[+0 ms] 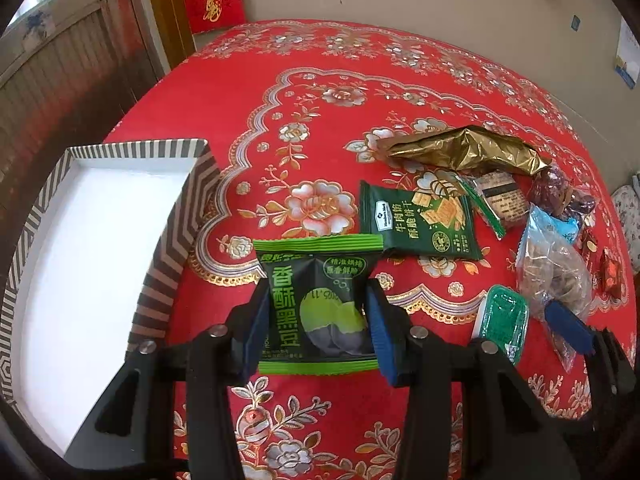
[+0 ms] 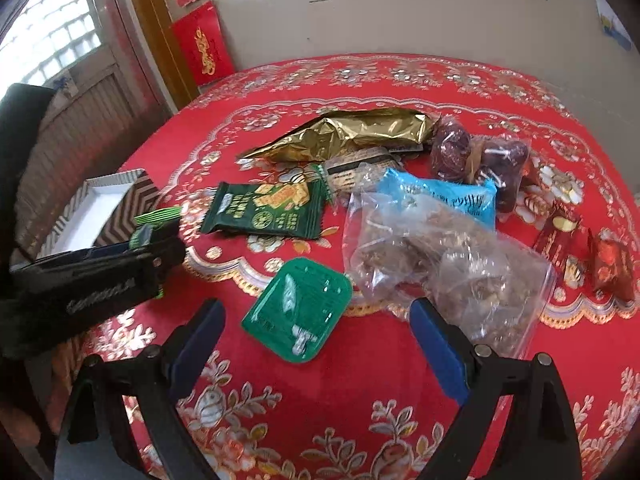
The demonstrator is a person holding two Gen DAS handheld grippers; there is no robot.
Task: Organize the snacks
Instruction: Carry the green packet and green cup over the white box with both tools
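Left wrist view: the striped box (image 1: pixel 176 216) is seen with a bare white floor, so no snack is stowed yet, as far as is shown. One green bean packet (image 1: pixel 318 304) is clamped between the blue pads of the left gripper (image 1: pixel 318 320), jaws partly closed on its sides, just right of the box wall. Approx. all other snacks are left on the red tablecloth (image 1: pixel 320 120): cracker pack (image 1: pixel 416 220), gold foil bag (image 1: pixel 460 148), clear bag (image 1: pixel 552 272). Right wrist view: the right gripper (image 2: pixel 320 336) is held wide open and empty (nothing pressed), with the green jelly cup (image 2: pixel 298 308) lying between its fingers on the cloth.
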